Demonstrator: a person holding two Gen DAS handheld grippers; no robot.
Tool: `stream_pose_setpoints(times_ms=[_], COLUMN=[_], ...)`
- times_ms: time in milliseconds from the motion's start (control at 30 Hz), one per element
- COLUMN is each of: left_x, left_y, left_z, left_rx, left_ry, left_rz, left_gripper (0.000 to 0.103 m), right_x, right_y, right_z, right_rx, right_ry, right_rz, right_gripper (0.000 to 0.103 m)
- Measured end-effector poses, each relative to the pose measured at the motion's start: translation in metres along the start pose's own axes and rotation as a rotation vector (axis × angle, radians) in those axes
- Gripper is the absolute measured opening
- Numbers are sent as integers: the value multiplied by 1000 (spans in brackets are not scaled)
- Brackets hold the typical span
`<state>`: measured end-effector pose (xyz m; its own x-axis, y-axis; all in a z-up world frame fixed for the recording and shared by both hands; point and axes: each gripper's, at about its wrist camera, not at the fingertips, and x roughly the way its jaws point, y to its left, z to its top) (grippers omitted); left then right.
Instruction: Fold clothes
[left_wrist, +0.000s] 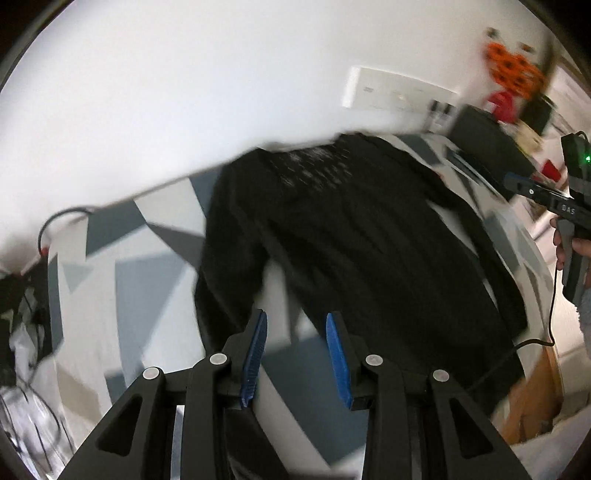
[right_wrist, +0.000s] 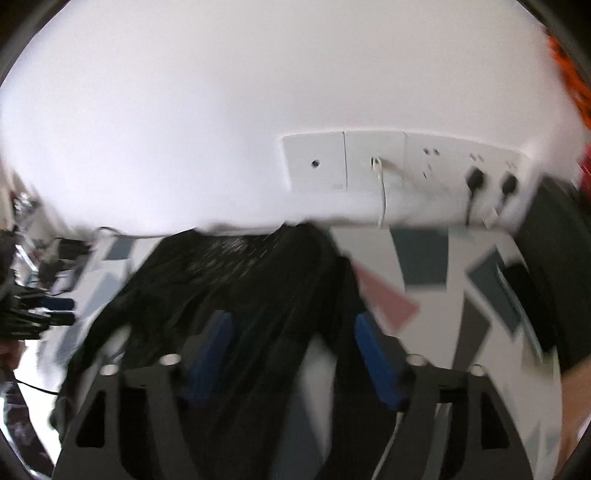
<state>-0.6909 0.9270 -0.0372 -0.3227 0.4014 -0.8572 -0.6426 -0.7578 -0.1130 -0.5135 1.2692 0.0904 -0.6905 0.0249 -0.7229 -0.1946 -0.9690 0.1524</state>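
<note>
A black long-sleeved garment (left_wrist: 351, 229) lies spread on a cover patterned in grey and white (left_wrist: 147, 280); one sleeve hangs down its left side in the left wrist view. My left gripper (left_wrist: 296, 315) hovers just short of the near hem, its blue pads (left_wrist: 255, 354) partly apart with only the cover between them. In the blurred right wrist view my right gripper (right_wrist: 291, 319) stands wide open above the garment (right_wrist: 258, 280); dark cloth lies under and between the fingers, and the pads do not press on it. A hand (left_wrist: 576, 247) holds the right gripper at the far right.
A white wall rises behind the surface, with a socket panel (right_wrist: 402, 162) carrying plugs and cables. A dark box (left_wrist: 480, 136), an orange object (left_wrist: 513, 66) and a red one (left_wrist: 502, 105) stand at the back right. Cables and clutter (left_wrist: 22, 295) sit at the left edge.
</note>
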Motion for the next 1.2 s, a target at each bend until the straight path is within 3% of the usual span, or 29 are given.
stream_pose_setpoints(times_ms=[100,200,233,367,567,700,900,1200], left_x=[-7,-13,-14,-5,1,7,33,28], left_y=[-25,-51,-59,-86,-119,-149,-172,-149], left_z=[-41,-81,-91,-125,-159,-169,-166,-160], left_rx=[50,112,130,156,90,86,65,-62], left_ry=[-9,3,10,60,75,71,44,-4], left_rz=[-73,-128,-139,-138,-166,-136,-4,64], left_gripper=[42,66,79,79,79,79,79,79], right_x=[-40,-76,-88,-102,-95,-87,-77,-67], right_y=[22,47,53,77,98,91,85,101], right_z=[-45,-101,-118,-178,-229,-237,-246,-241], right_rx=[-17,-72,-88,-167,-247,-266,-333,-365], right_ry=[21,78,104,198,243,231,227,172], right_rz=[-36,-92,-101,-113,-94,-54,-15,55], right_gripper=[90,90,90,90,90,90,90,90])
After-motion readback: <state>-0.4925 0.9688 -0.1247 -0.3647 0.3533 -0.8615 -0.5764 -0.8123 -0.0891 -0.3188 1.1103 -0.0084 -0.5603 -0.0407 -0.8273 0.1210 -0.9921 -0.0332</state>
